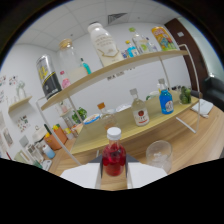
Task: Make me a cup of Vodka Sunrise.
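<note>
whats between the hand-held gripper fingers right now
A red bottle with a white cap stands between the hand-held gripper fingers, shown in the gripper view.

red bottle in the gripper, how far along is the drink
Early. In hand: the red bottle, white cap on, sits between the gripper fingers. The glass beside it looks empty, so nothing seems poured. Left: vodka, juice, red syrup; the clear bottle and blue bottle stand on the shelf.
</note>
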A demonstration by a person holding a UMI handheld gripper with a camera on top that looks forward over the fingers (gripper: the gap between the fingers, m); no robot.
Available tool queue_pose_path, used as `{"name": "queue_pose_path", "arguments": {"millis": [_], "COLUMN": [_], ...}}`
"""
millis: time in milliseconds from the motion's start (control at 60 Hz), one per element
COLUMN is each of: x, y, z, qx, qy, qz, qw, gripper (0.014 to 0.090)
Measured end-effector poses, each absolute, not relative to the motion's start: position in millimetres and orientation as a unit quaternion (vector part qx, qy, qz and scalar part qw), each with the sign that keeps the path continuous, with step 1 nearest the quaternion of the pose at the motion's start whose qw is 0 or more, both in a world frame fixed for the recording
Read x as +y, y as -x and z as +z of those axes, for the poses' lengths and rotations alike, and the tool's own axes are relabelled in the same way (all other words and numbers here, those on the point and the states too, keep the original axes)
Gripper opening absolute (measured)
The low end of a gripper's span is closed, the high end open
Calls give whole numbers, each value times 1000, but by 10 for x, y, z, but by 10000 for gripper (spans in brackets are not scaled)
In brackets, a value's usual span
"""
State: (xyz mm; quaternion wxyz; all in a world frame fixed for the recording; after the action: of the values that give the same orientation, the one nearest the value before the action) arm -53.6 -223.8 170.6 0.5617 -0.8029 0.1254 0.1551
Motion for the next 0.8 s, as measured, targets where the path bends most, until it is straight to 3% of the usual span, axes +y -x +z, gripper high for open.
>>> {"name": "queue_pose_path", "arguments": {"millis": [150,383,683,800], "x": [-2210,-2101,-2044,-2038], "y": [462,481,368,346], "z": [1777,1982,2154,2170], "qx": [250,392,517,536], "qy": [755,635,453,419], "qz": [292,479,635,658], "qw": [531,462,353,323], "gripper": [342,340,339,338]}}
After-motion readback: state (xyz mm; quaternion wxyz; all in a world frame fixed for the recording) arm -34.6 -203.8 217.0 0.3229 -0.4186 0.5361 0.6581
